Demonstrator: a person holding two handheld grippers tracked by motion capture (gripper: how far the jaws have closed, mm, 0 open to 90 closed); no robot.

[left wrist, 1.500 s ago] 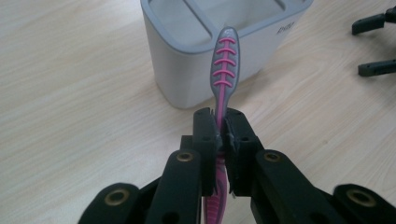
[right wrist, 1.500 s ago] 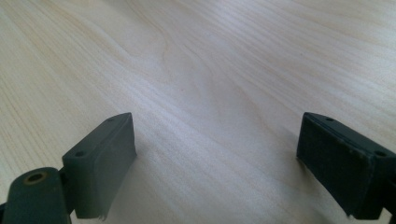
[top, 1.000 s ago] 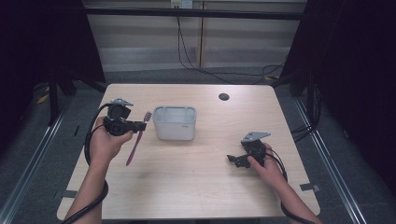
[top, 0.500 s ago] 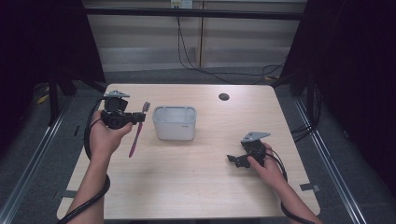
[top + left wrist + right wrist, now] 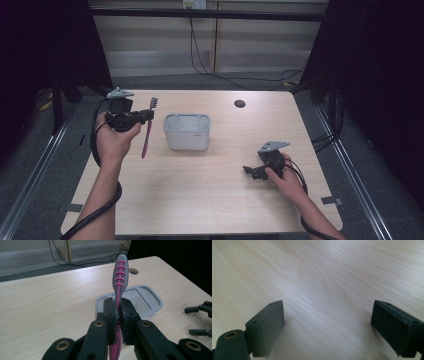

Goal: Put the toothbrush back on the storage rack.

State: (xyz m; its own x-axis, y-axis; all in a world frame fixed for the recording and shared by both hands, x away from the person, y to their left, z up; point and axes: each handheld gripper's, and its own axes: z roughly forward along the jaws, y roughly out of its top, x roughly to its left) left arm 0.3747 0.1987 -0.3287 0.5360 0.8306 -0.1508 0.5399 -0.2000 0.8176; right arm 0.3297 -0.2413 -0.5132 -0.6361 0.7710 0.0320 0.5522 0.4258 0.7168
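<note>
Partly hidden between the left gripper's clamped jaws, the pink-and-grey plastic toothbrush stands above the open grey plastic box; the right gripper gapes wide over bare table.

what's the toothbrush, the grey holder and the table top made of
Toothbrush: looks like grey plastic with pink rubbery ribs, matte. Grey holder: likely moulded plastic, smooth with rounded rims and a faint sheen. Table top: pale wood-grain surface, possibly laminate, slightly glossy.

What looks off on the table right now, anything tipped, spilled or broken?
Nothing stands out. The grey container sits upright and looks empty, the toothbrush is clamped in the left gripper above the table, and the right gripper rests open.
</note>
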